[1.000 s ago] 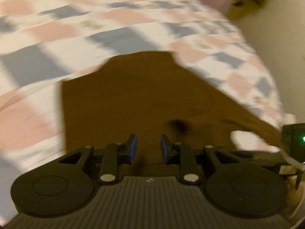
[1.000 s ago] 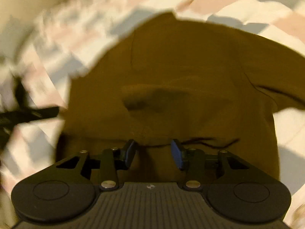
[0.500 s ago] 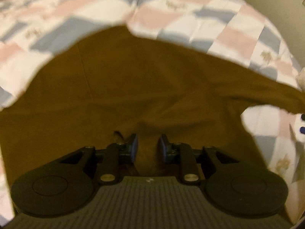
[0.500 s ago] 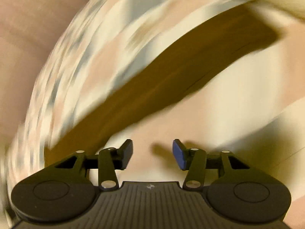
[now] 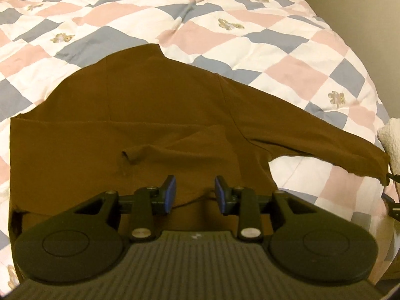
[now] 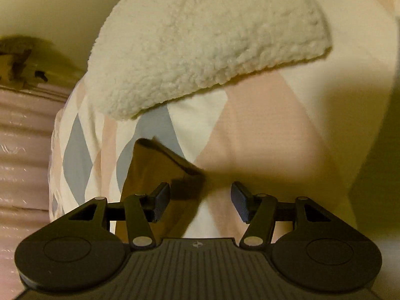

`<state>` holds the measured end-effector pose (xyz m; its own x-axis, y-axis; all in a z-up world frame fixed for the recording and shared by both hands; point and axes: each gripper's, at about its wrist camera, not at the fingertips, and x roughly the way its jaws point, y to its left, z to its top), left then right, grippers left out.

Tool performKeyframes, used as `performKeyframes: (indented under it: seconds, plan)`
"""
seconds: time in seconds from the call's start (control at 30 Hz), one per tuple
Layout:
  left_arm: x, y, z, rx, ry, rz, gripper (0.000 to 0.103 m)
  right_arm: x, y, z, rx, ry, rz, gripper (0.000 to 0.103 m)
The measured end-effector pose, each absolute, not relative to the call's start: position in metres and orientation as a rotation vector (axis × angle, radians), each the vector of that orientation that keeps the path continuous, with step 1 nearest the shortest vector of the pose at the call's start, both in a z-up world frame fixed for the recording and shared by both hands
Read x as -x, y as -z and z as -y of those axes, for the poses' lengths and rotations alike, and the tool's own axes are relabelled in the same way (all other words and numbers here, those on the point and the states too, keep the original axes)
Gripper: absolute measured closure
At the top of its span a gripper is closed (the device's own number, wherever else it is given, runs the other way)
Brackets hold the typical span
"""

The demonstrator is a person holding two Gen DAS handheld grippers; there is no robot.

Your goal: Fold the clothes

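Left gripper: the left gripper (image 5: 195, 195) hovers low over the near part of the garment, its blue-padded fingers apart with nothing between them.
Right gripper: the right gripper (image 6: 200, 201) is also spread wide and holds nothing; the tip of the sleeve lies just ahead of its left finger, not between the pads.
Garment: a brown long-sleeved top of soft knit (image 5: 140, 125) lies spread on the bed, near its front edge, with one long brown sleeve (image 5: 325, 140) stretched out toward the bed's right edge.
Bed: a quilt of pink, grey-blue and white diamond patches with small bear motifs (image 5: 275, 37) covers it.
Progress: early, by my reading. The body looks laid out fairly flat, with a small pucker near the middle, but the sleeve is not yet folded in and no body fold shows.
Left to do: bring the sleeve across the body, then fold the body up.
Left wrist view only: the whole top and its outline on the quilt.
Right wrist view only: the brown cuff end (image 6: 160, 170) up close, a cream fleecy fabric piece (image 6: 207, 42) on the bed beyond it, and a pale pink ribbed surface at far left that I cannot identify.
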<state>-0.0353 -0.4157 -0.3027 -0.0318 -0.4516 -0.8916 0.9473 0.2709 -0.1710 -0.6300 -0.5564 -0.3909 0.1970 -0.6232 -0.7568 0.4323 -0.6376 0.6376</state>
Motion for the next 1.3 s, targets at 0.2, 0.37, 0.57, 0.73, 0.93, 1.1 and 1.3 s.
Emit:
performKeyframes:
  seconds: [0.2,0.37,0.57,0.73,0.93,1.1,1.3]
  plan:
    - [0.013,0.295,0.403,-0.552,1.173,-1.081,0.074,0.591,0.332,0.588,-1.305,1.601,-0.147,0.093]
    - [-0.036,0.285,0.375,-0.467,1.104,-1.088,0.074,0.494,0.244,0.6,-0.897,1.476,-0.286,0.093]
    - [-0.115,0.29,0.327,-0.358,1.035,-1.142,0.074,0.282,0.176,0.566,-0.633,1.063,-0.345,0.093]
    - [-0.19,0.287,0.276,-0.317,0.996,-1.149,0.074,0.104,0.171,0.49,-0.585,0.709,-0.365,0.093]
    - [-0.272,0.306,0.215,-0.321,0.928,-1.157,0.074,-0.047,0.225,0.385,-0.59,0.425,-0.519,0.086]
    - [-0.298,0.343,0.188,-0.324,0.896,-1.26,0.074,-0.079,0.299,0.348,-0.721,0.436,-0.855,0.058]
    - [-0.307,0.354,0.193,0.016,0.98,-1.417,0.064,-0.001,0.31,0.382,-0.905,0.606,-0.831,0.047]
